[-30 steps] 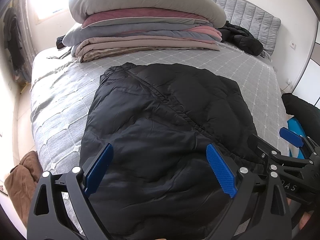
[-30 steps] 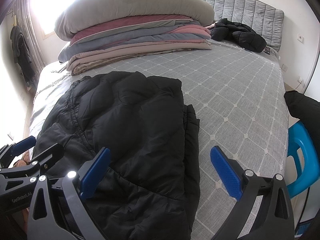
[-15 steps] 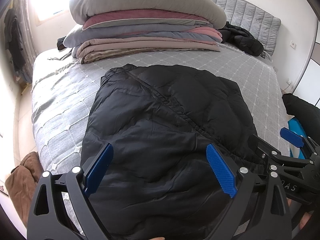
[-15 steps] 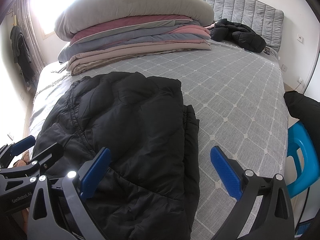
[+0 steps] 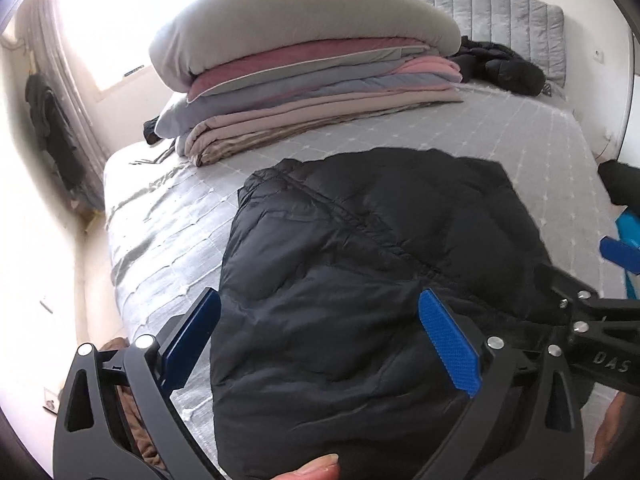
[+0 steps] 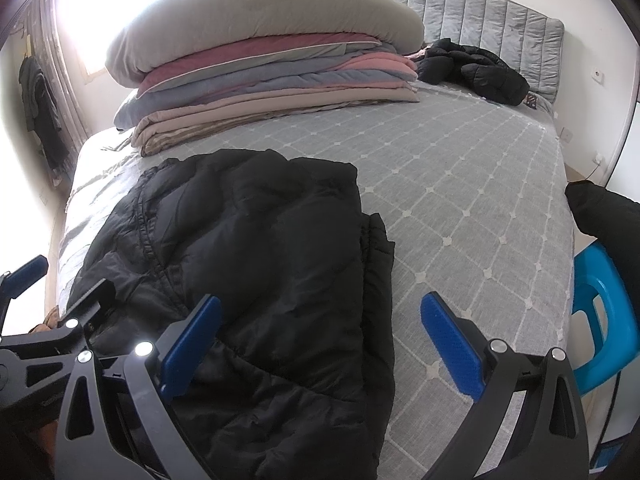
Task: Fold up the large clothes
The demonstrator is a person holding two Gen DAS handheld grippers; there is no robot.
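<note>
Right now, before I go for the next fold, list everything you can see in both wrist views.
puffer jacket: one, black, flat on the near part of the bed
bed cover: one, grey with a white diamond grid, under the jacket
folded bedding stack: one pile, beige, pink, blue-grey and tan layers, far side of the bed
second jacket: one, black, crumpled by the headboard
headboard: one, grey, quilted, far end
chair: one, blue plastic, right of the bed
brown cloth: one, on the floor at the near left
left gripper: blue fingers, jaws opening, over the jacket's near edge
right gripper: blue fingers apart, gripping nothing
</note>
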